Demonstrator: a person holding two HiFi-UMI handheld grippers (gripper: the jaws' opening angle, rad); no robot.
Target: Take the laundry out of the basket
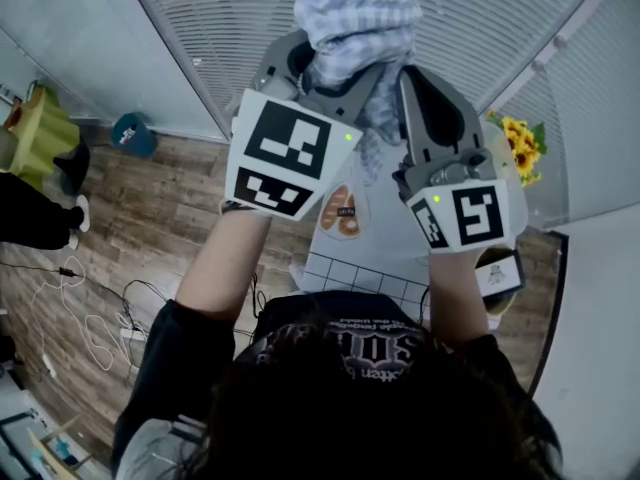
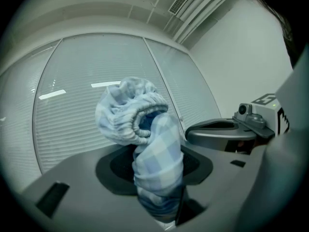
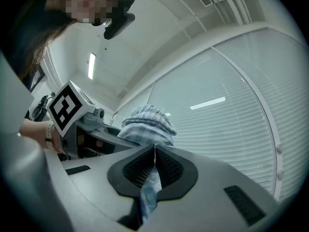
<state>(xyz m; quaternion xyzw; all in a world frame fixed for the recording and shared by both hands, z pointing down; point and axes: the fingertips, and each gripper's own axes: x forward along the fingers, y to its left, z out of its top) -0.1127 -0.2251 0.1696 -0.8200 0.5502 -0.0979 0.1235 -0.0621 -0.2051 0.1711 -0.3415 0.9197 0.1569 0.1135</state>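
The person wears a black short-sleeved T-shirt (image 1: 340, 343) with pale lettering. The left gripper (image 1: 335, 73) and right gripper (image 1: 405, 78) are grey moulded plastic. Behind its jaws each carries a white cube (image 1: 285, 153) with black square markers and a small green light (image 1: 347, 137).

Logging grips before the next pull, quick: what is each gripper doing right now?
Left gripper: closed on a thick bunch of the checked blue cloth.
Right gripper: closed on a thin fold of the same cloth.
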